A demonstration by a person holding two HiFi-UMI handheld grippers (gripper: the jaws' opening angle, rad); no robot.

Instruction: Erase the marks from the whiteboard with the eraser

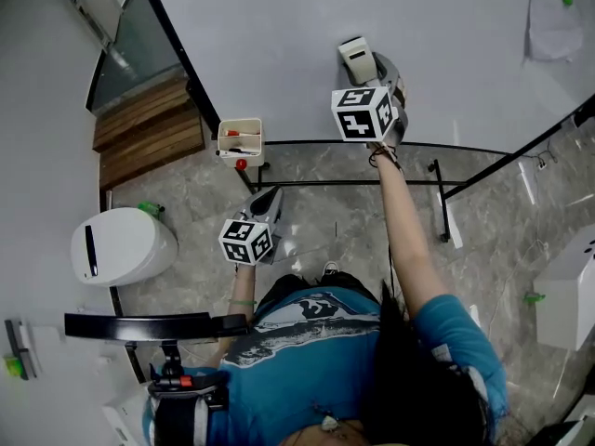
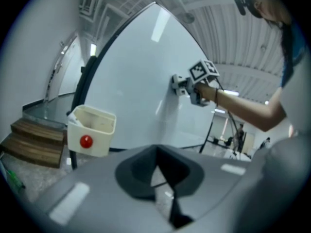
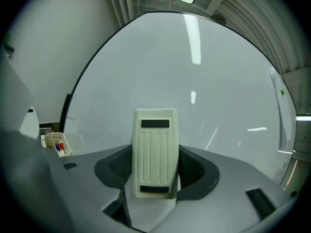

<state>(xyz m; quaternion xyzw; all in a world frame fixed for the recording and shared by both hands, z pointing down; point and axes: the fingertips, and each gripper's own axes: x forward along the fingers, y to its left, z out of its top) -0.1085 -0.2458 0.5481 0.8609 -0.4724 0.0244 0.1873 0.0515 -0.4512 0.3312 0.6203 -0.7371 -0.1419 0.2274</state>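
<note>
From the head view, the whiteboard (image 1: 279, 35) fills the top of the picture, standing in a black frame over a marbled floor (image 1: 325, 221). The right gripper (image 1: 367, 69) is at the end of an outstretched arm and is up against the whiteboard's lower middle, with the cream eraser (image 1: 355, 58) at its tip lying on the white surface. The left gripper (image 1: 269, 197) hangs low, well short of the whiteboard and close to the person's body. A cream marker tray (image 1: 240, 130) sits at the whiteboard's lower left corner, and wooden steps (image 1: 149, 128) lie just beyond the whiteboard's left edge. In the left gripper view, the left gripper's two dark fingers meet at their tips with nothing held between them. They point towards the whiteboard's lower edge. The marker tray, with a red round spot (image 2: 86, 141) on its front, hangs at the whiteboard's left edge. Across the whiteboard, the right gripper presses the eraser to the surface. In the right gripper view, the jaws are clamped on both sides of the eraser. It stands upright between them, its ribbed back with two dark strips facing the camera and the whiteboard directly behind it. Red and blue markers (image 3: 60, 148) show in the tray, far off at the whiteboard's lower left.
</note>
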